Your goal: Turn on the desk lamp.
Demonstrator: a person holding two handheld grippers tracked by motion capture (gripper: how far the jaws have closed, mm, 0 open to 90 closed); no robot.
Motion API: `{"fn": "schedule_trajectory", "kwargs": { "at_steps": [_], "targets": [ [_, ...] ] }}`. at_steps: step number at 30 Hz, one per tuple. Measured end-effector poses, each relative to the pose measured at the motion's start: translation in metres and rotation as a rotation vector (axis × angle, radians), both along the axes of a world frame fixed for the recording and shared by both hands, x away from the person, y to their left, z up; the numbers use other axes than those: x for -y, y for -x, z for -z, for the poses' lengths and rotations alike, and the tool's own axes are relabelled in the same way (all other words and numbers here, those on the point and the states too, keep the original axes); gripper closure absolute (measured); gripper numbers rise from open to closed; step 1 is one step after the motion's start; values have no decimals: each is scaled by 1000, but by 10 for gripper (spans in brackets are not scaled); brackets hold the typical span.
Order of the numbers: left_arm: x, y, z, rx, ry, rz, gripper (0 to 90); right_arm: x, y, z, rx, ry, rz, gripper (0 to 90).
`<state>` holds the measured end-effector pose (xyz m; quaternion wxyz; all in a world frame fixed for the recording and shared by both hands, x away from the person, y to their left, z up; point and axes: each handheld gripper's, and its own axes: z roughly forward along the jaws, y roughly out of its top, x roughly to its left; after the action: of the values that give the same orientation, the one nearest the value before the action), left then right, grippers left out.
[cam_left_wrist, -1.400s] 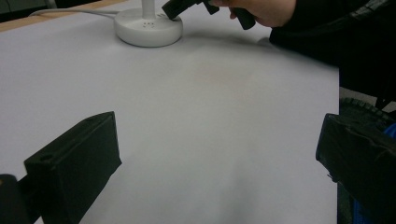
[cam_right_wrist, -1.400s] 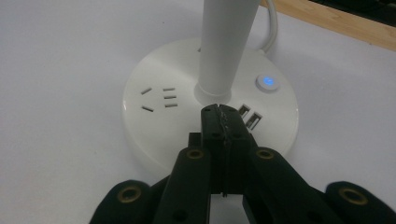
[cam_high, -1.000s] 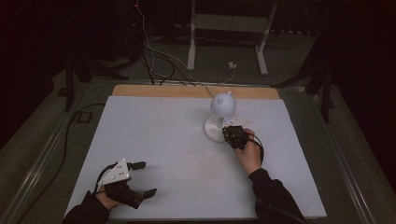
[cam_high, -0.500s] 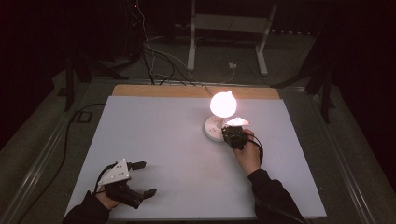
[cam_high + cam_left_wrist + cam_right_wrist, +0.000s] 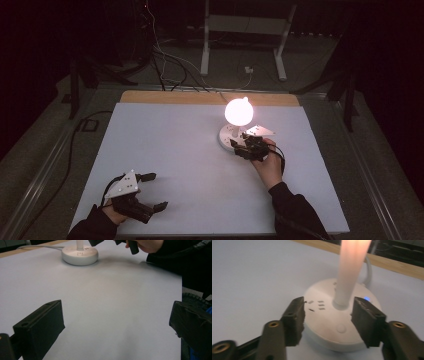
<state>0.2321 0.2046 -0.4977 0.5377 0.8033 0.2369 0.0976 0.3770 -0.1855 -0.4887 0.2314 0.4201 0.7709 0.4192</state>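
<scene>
A small white desk lamp point(image 5: 235, 131) stands on the white-topped table point(image 5: 170, 145), at about 1 o'clock from the table's middle in the high view. Its round globe point(image 5: 238, 111) is lit and glows bright, and it sits on a thin stem above a round white base point(image 5: 329, 322). In the right gripper view the stem point(image 5: 348, 277) rises as a glowing column out of the base, and a small blue light point(image 5: 367, 299) shines on the base at about 2 o'clock from the stem. A round button point(image 5: 341, 328) lies on the base top at 6 o'clock from the stem, and a few small grey marks sit at 9 o'clock. A white cord point(image 5: 369, 267) leaves the back of the base toward the wooden strip along the table's far edge point(image 5: 170, 96).

The right hand-held gripper point(image 5: 246, 145) sits at the lamp base, just at 5 o'clock from it in the high view, held in the person's right hand point(image 5: 268, 162). Its jaws stand moderately wide, one on either side of the base top, with the stem between them; whether they touch the base cannot be told.

The left hand-held gripper point(image 5: 153, 191) rests low at the table's near-left corner, about 7 o'clock from the middle, well apart from the lamp. Its jaws are spread wide with nothing but bare table between them, as the left gripper view shows.
</scene>
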Motion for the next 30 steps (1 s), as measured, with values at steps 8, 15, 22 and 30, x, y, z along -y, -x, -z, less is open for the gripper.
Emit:
{"fn": "schedule_trajectory", "kwargs": {
  "at_steps": [8,15,22,30],
  "targets": [
    [0,0,0,1,-2,-1,2,5,3,-9,-43,-107,-72,157],
    [0,0,0,-1,-1,-1,2,6,4,-12,-100,-182,-171,80],
    [0,0,0,-1,3,0,2,9,7,-14,-68,-193,-219,0],
    [0,0,0,-3,2,-1,2,12,12,-19,-33,-176,-235,0]
  ]
}}
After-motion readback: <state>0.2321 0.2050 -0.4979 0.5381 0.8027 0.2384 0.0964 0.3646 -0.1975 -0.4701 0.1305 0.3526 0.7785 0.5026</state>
